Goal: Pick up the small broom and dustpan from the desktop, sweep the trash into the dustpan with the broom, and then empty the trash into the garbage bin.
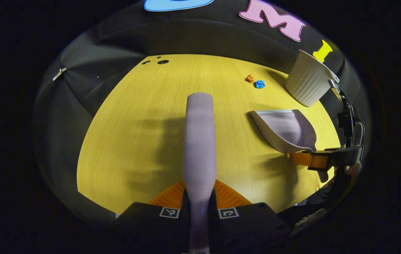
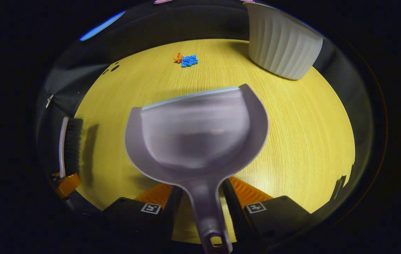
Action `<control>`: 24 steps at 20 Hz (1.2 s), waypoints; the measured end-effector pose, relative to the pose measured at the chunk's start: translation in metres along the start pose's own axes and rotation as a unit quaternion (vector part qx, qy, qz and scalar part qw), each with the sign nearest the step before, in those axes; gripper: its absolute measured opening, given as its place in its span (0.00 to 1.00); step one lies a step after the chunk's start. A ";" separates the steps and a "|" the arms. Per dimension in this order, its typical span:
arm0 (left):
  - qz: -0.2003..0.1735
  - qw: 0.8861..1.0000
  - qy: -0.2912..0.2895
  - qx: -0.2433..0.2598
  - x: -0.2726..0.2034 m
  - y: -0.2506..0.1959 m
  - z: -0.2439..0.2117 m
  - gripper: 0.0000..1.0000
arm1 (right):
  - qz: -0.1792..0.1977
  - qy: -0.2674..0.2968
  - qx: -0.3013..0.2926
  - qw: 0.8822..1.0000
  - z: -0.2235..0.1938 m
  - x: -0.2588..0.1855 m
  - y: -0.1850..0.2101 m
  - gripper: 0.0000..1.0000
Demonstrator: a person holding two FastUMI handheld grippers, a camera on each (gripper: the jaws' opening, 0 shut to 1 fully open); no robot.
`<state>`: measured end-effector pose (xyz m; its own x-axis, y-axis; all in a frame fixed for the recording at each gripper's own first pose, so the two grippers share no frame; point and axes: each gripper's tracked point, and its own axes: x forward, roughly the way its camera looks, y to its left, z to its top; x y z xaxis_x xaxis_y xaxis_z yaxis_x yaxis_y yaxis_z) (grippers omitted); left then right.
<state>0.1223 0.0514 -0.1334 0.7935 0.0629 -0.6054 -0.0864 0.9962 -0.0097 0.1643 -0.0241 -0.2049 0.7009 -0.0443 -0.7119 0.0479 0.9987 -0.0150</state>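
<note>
Left gripper view: my left hand-held gripper [image 1: 199,197] is clamped on the small broom [image 1: 199,141], one finger pressing each side of its handle at the bottom centre of the frame. The pale back of the broom runs straight up the middle, so I judge the bristles point down, ready for a sweeping stroke.

At the right edge of this view, my right hand-held gripper [image 1: 306,157] holds the dustpan [image 1: 285,128] by its handle.

Right gripper view: the right hand-held gripper [image 2: 205,208] is closed on the dustpan [image 2: 197,137] handle at the bottom centre. The scoop opens toward the upper part of the frame, its front lip facing the trash. I judge this orientation is chosen so the trash can be pushed straight in. Whether the lip touches the bench [image 2: 309,141] I cannot tell.

The broom [image 2: 70,144] appears at the left edge, bristles hanging toward the bench.

Count:
- Trash: two crumpled scraps, one orange scrap [image 2: 178,57] and one blue scrap [image 2: 189,60], touching, at upper centre, well apart from the dustpan lip.
- Garbage bin [image 2: 281,44]: one, white and ribbed, upper right, near the scraps for a short emptying move.
- Broom: one. Dustpan: one.

Sweeping is not yet begun.
</note>
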 end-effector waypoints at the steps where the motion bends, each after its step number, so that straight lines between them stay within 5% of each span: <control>1: 0.001 1.000 -0.001 0.000 0.002 -0.001 0.002 0.25 | 0.003 0.005 -0.002 1.000 0.000 0.000 -0.002 0.58; 2: 0.003 1.000 -0.001 0.000 0.006 -0.003 0.005 0.25 | 0.021 0.008 -0.003 1.000 0.002 -0.001 0.001 0.43; 4: 0.005 1.000 0.003 0.003 0.015 -0.008 0.011 0.25 | 0.051 0.016 -0.013 0.998 0.002 0.001 0.003 0.48; 5: 0.003 1.000 0.004 0.007 0.020 -0.014 0.018 0.25 | 0.068 0.026 -0.016 0.997 0.002 0.001 0.003 0.39; 6: 0.002 1.000 0.004 0.012 0.026 -0.018 0.024 0.25 | 0.074 0.029 -0.020 0.997 0.001 0.001 0.001 0.44; 9: -0.003 1.000 0.006 0.020 0.040 -0.028 0.047 0.25 | 0.076 0.022 -0.059 0.995 0.004 -0.004 -0.012 0.29; 10: -0.002 1.000 0.004 0.027 0.047 -0.031 0.059 0.25 | 0.080 0.012 -0.072 0.994 0.010 -0.009 -0.018 0.35; 11: -0.001 0.999 0.002 0.036 0.053 -0.034 0.070 0.22 | 0.080 0.006 -0.086 0.993 0.015 -0.012 -0.025 0.28; 12: -0.004 0.999 0.002 0.045 0.060 -0.038 0.080 0.25 | 0.075 0.004 -0.103 0.992 0.019 -0.014 -0.034 0.42; 13: -0.009 0.998 0.003 0.056 0.067 -0.043 0.092 0.25 | 0.072 -0.003 -0.119 0.990 0.024 -0.017 -0.044 0.35; 21: -0.019 0.990 0.024 0.139 0.145 -0.076 0.186 0.25 | 0.079 -0.026 -0.182 0.980 0.047 -0.031 -0.107 0.35; 24: 0.029 0.970 0.029 0.239 0.174 -0.070 0.232 0.25 | 0.080 -0.025 -0.211 0.974 0.050 -0.029 -0.126 0.35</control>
<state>0.4062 0.0060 -0.0533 0.7595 0.1308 -0.6372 0.1700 0.9057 0.3884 0.1738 -0.1496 -0.1473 0.7101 0.1224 -0.6934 -0.3547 0.9129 -0.2020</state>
